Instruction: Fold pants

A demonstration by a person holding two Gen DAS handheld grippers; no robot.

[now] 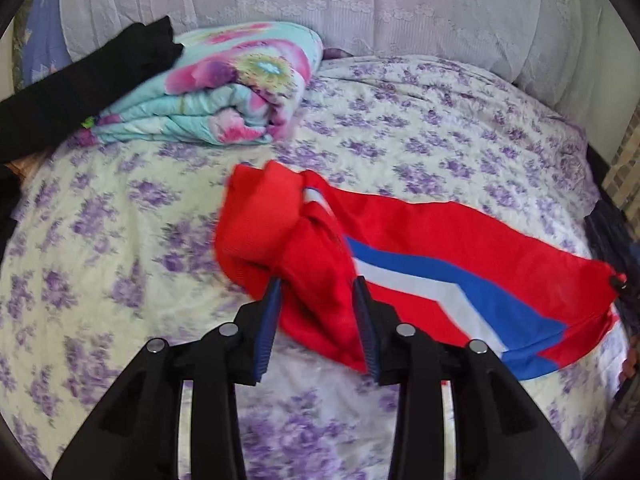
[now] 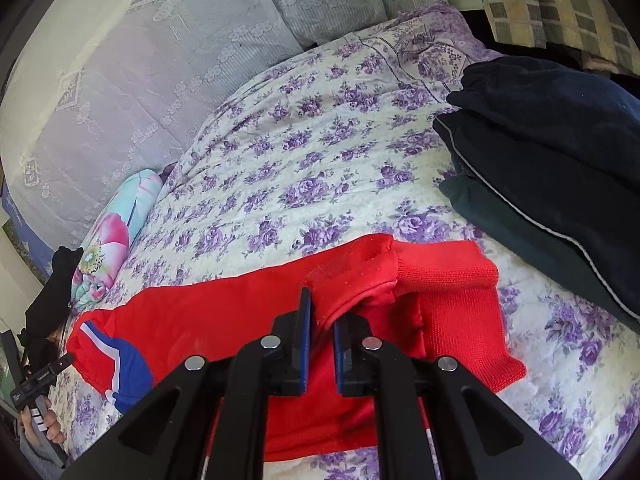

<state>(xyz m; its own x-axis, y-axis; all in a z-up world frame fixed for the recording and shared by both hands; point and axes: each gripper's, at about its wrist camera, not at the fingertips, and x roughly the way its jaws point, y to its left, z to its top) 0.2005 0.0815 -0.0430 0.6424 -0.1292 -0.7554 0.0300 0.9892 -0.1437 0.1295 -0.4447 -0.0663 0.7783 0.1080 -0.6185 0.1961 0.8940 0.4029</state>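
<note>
Red pants (image 1: 420,240) with a blue and white chevron stripe lie across the floral bedspread (image 1: 120,220). Their ribbed waistband end is bunched up at the left. My left gripper (image 1: 316,288) is at this bunched end with its jaws apart, red fabric lying between them. In the right wrist view the same pants (image 2: 224,312) show their ribbed cuff end (image 2: 460,312). My right gripper (image 2: 322,308) is shut on a fold of the red fabric near the cuffs. The right gripper also shows far right in the left wrist view (image 1: 618,282).
A folded floral blanket (image 1: 224,92) with a black garment (image 1: 80,80) on it lies at the back left. A stack of dark folded clothes (image 2: 560,160) sits at the bed's right side. Lilac pillows (image 1: 360,4) line the headboard.
</note>
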